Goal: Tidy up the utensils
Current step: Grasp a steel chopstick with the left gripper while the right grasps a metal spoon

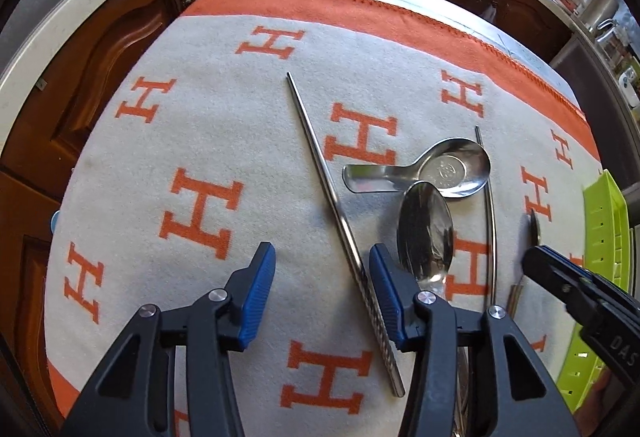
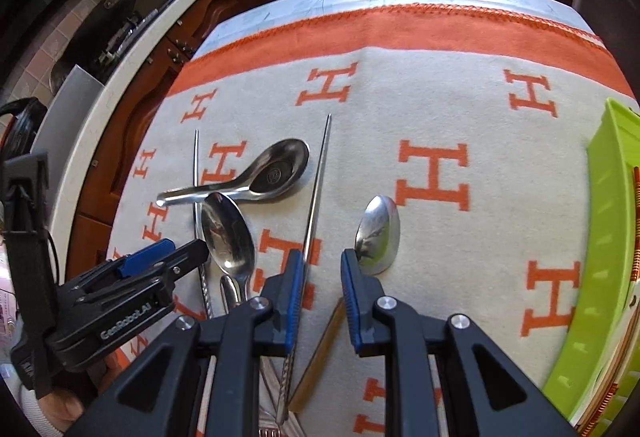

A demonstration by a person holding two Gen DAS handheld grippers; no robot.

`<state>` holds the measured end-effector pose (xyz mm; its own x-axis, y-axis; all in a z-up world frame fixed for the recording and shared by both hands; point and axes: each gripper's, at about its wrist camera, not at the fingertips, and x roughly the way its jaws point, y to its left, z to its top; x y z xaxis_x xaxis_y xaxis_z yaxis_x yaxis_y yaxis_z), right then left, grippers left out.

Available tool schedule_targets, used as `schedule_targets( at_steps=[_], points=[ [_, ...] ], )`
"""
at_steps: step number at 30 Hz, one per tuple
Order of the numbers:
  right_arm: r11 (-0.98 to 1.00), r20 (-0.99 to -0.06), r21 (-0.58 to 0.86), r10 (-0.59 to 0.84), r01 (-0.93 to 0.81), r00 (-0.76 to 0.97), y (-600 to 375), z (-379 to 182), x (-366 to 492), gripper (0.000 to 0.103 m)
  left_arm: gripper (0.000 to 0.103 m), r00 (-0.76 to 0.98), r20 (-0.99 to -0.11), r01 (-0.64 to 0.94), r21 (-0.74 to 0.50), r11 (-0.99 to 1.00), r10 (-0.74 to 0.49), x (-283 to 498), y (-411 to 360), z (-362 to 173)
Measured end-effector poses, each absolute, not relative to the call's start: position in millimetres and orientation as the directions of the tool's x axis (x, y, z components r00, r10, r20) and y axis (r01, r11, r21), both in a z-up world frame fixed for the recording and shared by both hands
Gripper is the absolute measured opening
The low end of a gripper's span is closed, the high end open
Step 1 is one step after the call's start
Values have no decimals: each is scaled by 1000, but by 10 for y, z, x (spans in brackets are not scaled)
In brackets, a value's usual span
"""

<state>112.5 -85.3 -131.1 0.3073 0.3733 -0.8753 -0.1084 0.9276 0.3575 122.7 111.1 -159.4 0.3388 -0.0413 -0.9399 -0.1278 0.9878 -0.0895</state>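
Judging by the layout, picking up the steel chopstick (image 1: 320,161) for the lime-green slotted tray (image 1: 604,237).

In the left wrist view, found lying on the H-patterned blanket (image 1: 200,141), long axis slanting from upper centre down to lower right, tip at the top, textured end at the bottom. Passing between the blue pads of the left gripper (image 1: 322,257), but off centre: just beside the pad on the right of the frame, well apart from the one on the left. Gripper about half open, holding nothing, no pad pressing on steel. Crossing the closing line at a slant, so likely to be pushed sideways before being pinched; shifting slightly to the right of the frame first looks wise.

Just right of that pad, a tablespoon (image 1: 426,233), bowl overlapping a flat-bottomed soup spoon (image 1: 452,169); easy to nudge.

In the right wrist view, right gripper (image 2: 322,261) narrowly open, gripping nothing, over what looks like a wooden-handled spoon (image 2: 378,233), handle running to lower left under the gap. A second chopstick (image 2: 316,189) hard against the left-hand pad. Tray at the right edge (image 2: 608,197), nearer this hand.
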Motion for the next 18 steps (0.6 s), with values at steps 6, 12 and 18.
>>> schedule_targets(
  at_steps=[6,12,18],
  points=[
    [944,-886,326,322,-45,335,-996,-1315,1048,19,47,328,-944,-116,-10,993,29,1272,1009,-1611],
    [948,-893,318,300,0,335,-1060,-1352,1034,19,4,330,-944,-115,-30,993,10,1316,1012,-1586],
    [956,-908,287,250,65,337,-1144,-1396,990,25,3,336,-942,-137,-45,989,3,1235,1145,-1585]
  ],
)
